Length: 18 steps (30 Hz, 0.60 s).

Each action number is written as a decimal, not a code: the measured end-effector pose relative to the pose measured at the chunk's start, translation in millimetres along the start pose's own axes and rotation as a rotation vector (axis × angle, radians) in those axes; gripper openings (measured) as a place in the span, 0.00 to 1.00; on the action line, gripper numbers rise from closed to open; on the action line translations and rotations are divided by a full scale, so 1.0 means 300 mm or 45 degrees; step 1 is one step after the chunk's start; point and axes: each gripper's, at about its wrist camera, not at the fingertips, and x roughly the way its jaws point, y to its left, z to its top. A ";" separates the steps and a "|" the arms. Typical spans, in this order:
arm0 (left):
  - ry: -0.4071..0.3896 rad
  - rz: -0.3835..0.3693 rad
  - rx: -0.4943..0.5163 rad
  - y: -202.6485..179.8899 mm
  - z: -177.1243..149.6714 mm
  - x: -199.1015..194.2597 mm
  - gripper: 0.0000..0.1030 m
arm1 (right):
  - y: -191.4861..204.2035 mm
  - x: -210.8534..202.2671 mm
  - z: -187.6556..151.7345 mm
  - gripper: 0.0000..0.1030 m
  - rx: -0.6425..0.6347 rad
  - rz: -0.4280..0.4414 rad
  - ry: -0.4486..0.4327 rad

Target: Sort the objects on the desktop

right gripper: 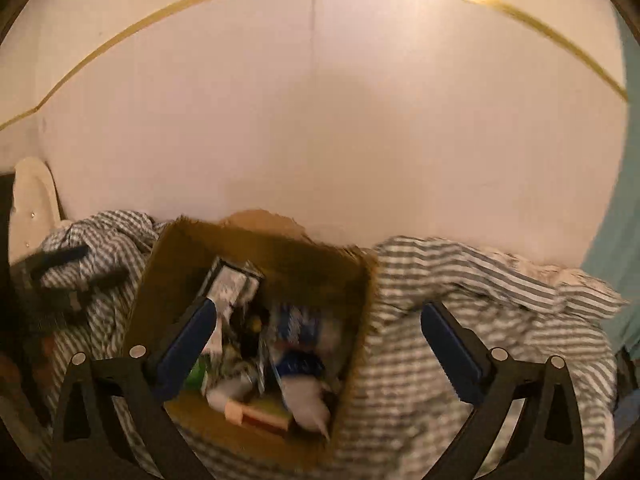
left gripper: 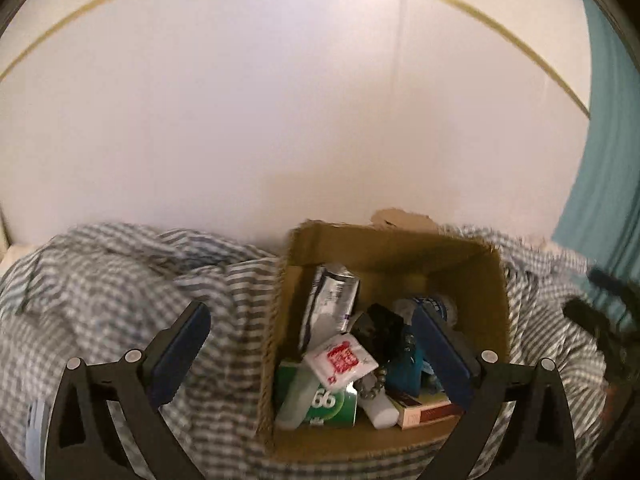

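Observation:
An open cardboard box (left gripper: 460, 256) sits on a grey-and-white striped cloth (left gripper: 100, 280). Inside lie several small things: a white sachet with red print (left gripper: 342, 360), a green pack (left gripper: 332, 404), a silver-grey packet (left gripper: 328, 300), a bead bracelet (left gripper: 372, 386) and a red-and-tan carton (left gripper: 420, 410). My left gripper (left gripper: 308, 324) is open and empty over the box's left wall, its right finger inside the box. In the right wrist view the box (right gripper: 168, 264) is blurred. My right gripper (right gripper: 320, 320) is open and empty above the box's right wall.
A plain white wall (left gripper: 280, 120) rises behind the box. A teal curtain (left gripper: 604, 200) hangs at the right. The striped cloth (right gripper: 480, 300) is rumpled all around the box. A white board (right gripper: 32, 208) leans at the far left in the right wrist view.

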 end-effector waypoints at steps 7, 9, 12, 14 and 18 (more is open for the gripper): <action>-0.085 -0.019 -0.007 0.024 -0.120 -0.283 1.00 | -0.041 -0.299 -0.114 1.00 0.187 -0.057 -0.146; -0.079 -0.031 -0.017 0.027 -0.167 -0.324 1.00 | -0.040 -0.355 -0.145 1.00 0.244 -0.038 -0.173; -0.035 -0.017 -0.037 0.038 -0.259 -0.353 1.00 | -0.025 -0.395 -0.200 1.00 0.267 -0.033 -0.133; -0.001 0.010 -0.044 0.047 -0.316 -0.346 1.00 | -0.011 -0.412 -0.252 1.00 0.263 -0.039 -0.097; -0.024 0.089 0.029 0.012 -0.377 -0.298 1.00 | 0.023 -0.350 -0.343 1.00 0.215 -0.064 0.012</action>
